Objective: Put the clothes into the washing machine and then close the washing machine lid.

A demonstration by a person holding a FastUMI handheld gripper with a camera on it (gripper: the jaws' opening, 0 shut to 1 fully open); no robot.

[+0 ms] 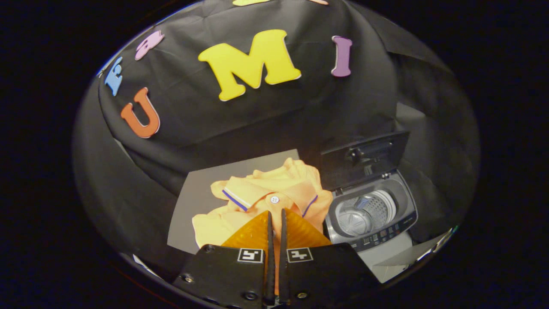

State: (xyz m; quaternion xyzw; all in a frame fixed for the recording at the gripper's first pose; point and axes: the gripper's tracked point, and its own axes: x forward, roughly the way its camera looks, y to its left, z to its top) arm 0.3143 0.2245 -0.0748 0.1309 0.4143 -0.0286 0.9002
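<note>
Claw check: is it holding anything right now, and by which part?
The claw looks nearly closed over the orange shirt, just below its collar button, but whether both fingers actually pinch the fabric cannot be told.

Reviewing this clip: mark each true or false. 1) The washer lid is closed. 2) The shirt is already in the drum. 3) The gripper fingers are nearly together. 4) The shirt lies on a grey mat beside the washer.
1) False: the washing machine has its lid standing open.
2) False: the orange shirt lies outside, beside the machine; the drum looks empty.
3) True: the gripper has its fingers nearly shut, a thin gap between them, tips at the shirt.
4) True: it rests on the grey mat.
</note>
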